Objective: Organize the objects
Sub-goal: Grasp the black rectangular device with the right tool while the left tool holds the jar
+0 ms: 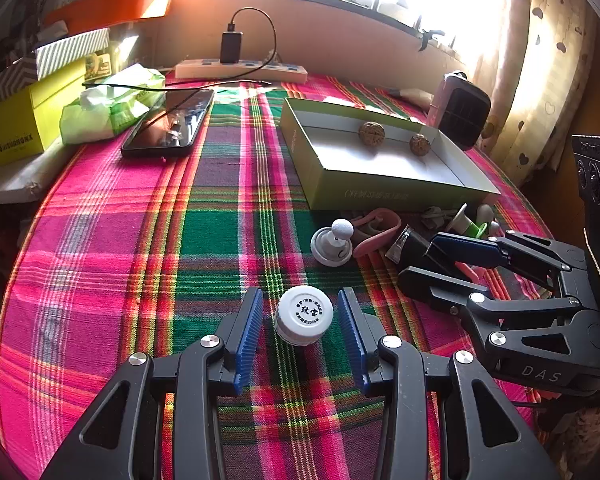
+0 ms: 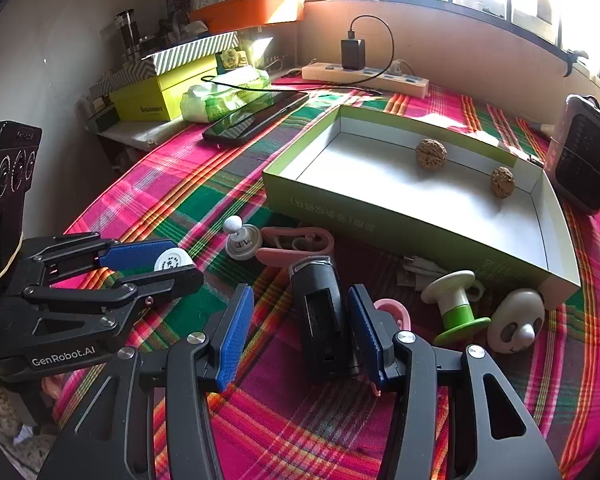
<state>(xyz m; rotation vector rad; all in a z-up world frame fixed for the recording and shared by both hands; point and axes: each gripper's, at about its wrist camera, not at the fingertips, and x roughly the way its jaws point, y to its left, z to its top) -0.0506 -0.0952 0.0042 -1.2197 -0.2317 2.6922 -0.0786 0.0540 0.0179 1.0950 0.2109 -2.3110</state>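
Inside the green box (image 2: 400,216), against its far wall, 2 walnuts (image 2: 431,153) lie well apart from each other, and they are the only things in it; by that showing the sorting has barely begun, on the guess that the box is the intended container. Just in front of the box's near wall, on the plaid tablecloth (image 1: 140,248), the rest waits loose: a pink clip (image 2: 296,242), a white knobbed disc (image 2: 242,242), a green and white spool (image 2: 456,304), a white panda-faced piece (image 2: 514,326) and some small pale bits I cannot identify. A black rectangular device (image 2: 322,316) lies among them, and the right gripper (image 2: 300,332) straddles it with its blue pads spread wide, the right pad close against the device's side and the left pad apart from it, so nothing is gripped there yet. Farther from the box, the white bottle cap (image 1: 304,314) sits on the cloth between the pads of the left gripper (image 1: 300,334), which stands wide as well, with cloth showing on both sides of the cap. In my judgement both tools are placed for a pick, and at least 6 loose items are left to move. Beyond, a phone (image 1: 168,124), a tissue pack (image 1: 108,106) and a power strip (image 1: 240,70) lie near the window wall; whether they belong to the task I cannot tell.
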